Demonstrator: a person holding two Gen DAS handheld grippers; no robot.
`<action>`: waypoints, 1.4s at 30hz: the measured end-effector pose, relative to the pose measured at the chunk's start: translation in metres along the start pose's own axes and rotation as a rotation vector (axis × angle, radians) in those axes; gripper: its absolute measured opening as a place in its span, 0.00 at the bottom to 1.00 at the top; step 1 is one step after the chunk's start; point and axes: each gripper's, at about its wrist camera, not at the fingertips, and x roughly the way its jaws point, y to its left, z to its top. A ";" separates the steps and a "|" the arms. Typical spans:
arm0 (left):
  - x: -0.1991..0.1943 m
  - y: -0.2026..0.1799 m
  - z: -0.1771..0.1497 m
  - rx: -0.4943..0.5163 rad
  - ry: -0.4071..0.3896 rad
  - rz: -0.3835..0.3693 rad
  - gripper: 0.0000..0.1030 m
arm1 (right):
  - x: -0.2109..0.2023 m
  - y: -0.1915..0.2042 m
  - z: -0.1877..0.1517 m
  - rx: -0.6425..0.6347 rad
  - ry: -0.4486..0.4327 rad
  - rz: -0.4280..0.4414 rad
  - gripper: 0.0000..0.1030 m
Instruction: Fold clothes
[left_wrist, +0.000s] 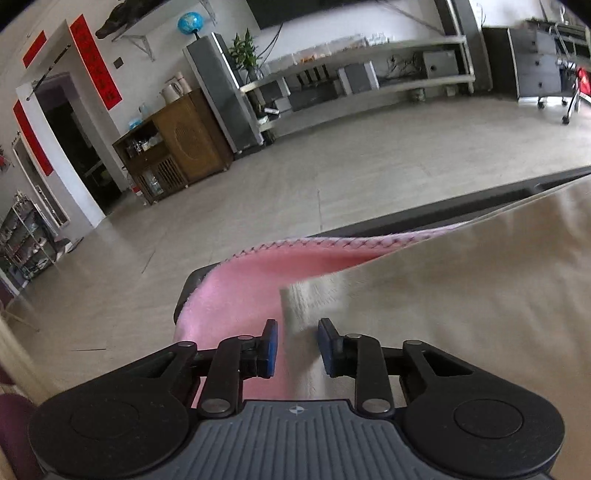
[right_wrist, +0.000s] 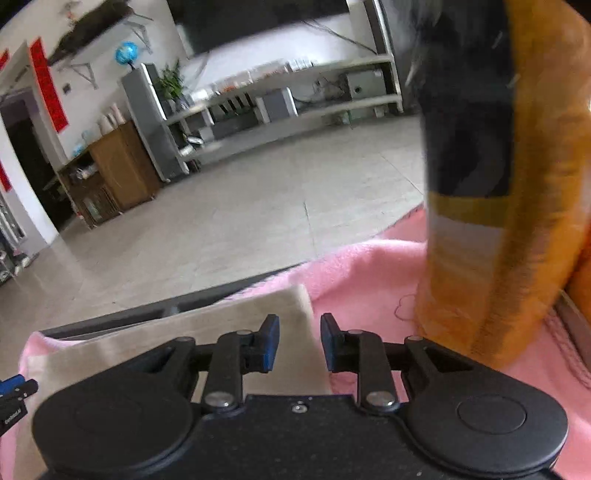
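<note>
A cream garment (left_wrist: 461, 288) lies spread over a pink blanket (left_wrist: 236, 291) on a dark table. My left gripper (left_wrist: 297, 345) is open, its blue pads straddling the garment's left edge where cream meets pink. In the right wrist view the same cream garment (right_wrist: 229, 325) lies folded flat on the pink blanket (right_wrist: 369, 266). My right gripper (right_wrist: 299, 341) is open just above the garment's right corner, holding nothing. The tip of the left gripper (right_wrist: 14, 391) shows at the far left edge there.
A tall orange and black plush object (right_wrist: 491, 206) stands on the blanket at the right, close to my right gripper. The dark table edge (left_wrist: 424, 214) runs along the far side. Beyond it lie open floor, a wooden cabinet (left_wrist: 177, 147) and long shelves.
</note>
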 end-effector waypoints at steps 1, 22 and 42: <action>0.005 0.000 0.001 0.007 0.001 0.004 0.23 | 0.006 0.001 0.003 0.001 0.000 -0.001 0.24; -0.135 0.047 -0.022 -0.008 0.086 0.023 0.31 | -0.129 0.014 -0.001 -0.096 0.002 -0.058 0.23; -0.305 -0.020 -0.188 -0.035 0.150 -0.110 0.31 | -0.261 -0.023 -0.169 0.107 0.220 0.088 0.24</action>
